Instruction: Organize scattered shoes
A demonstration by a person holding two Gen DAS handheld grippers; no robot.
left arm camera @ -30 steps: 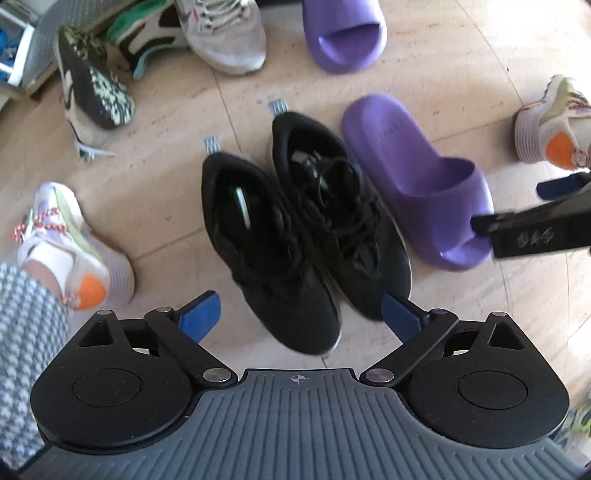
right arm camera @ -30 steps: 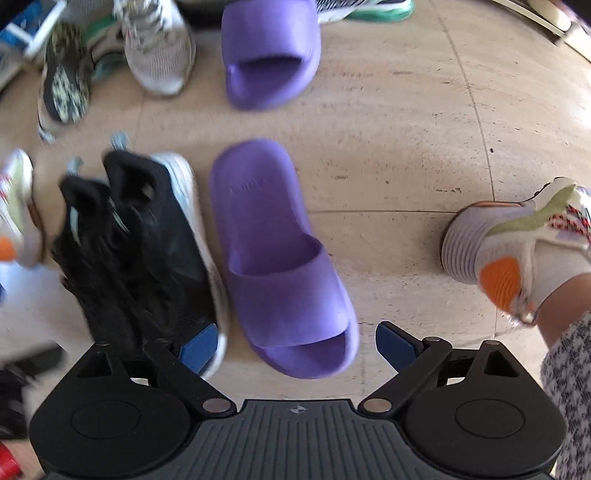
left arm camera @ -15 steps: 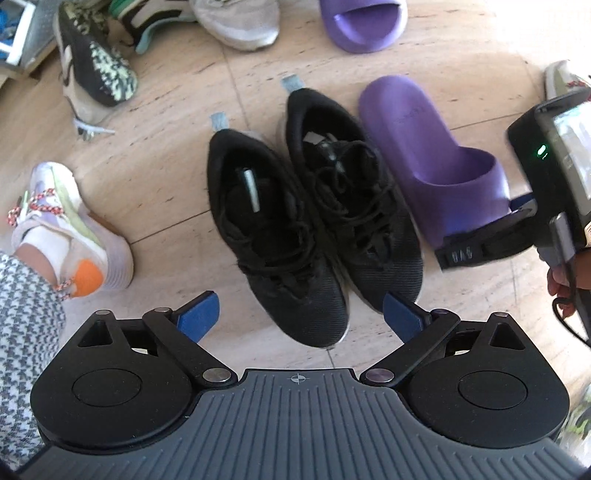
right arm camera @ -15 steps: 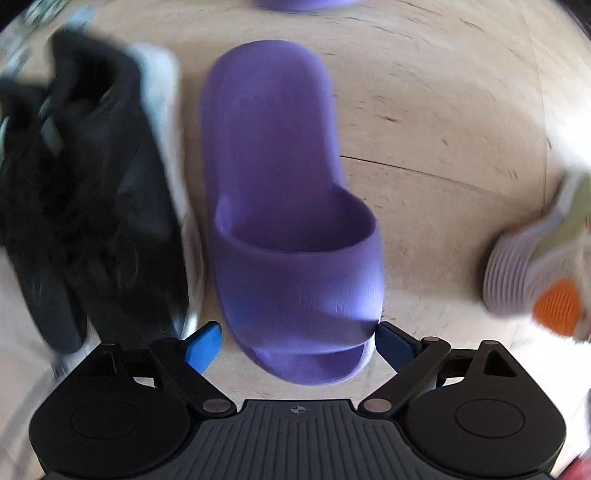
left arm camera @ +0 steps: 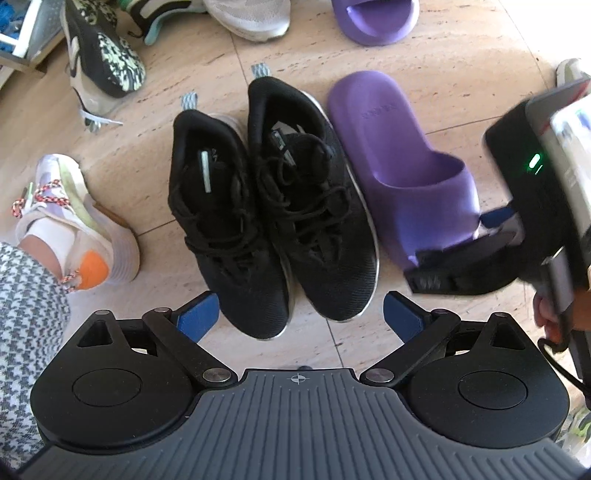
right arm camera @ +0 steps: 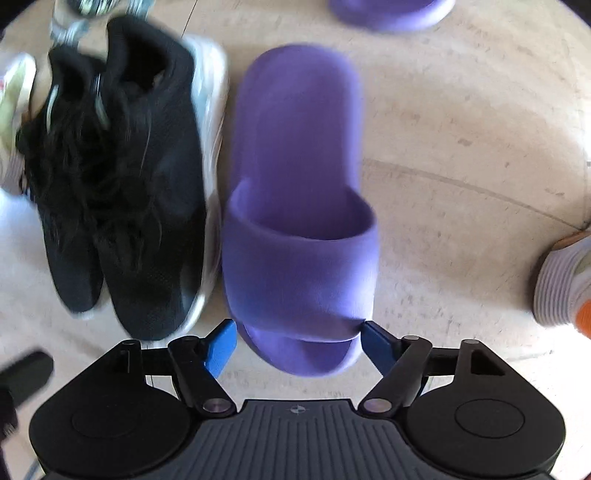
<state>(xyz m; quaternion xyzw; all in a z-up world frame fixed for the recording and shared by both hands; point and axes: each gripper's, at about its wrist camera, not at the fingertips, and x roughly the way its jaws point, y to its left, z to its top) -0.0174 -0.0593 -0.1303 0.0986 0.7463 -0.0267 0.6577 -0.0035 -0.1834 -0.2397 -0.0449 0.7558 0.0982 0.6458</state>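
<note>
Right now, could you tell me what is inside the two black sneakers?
Both black sneakers look empty: only dark lining, tongues and a pale insole label in the left-hand one. Laces cover the fronts, so the toe areas cannot be seen.

Bg only:
- beige stone-tile floor, thin grout lines, sunlit patches; the same floor fills the right wrist cam, blurry there.
- black-and-white houndstooth trouser leg at the lower-left edge, white ankle sock just above it.
- worn white/lime sneaker w/ orange heel patch on that foot, flat on the floor.
- pale metal shelf frame in the top-left corner, w/ sth blue inside; can't ID.
</note>
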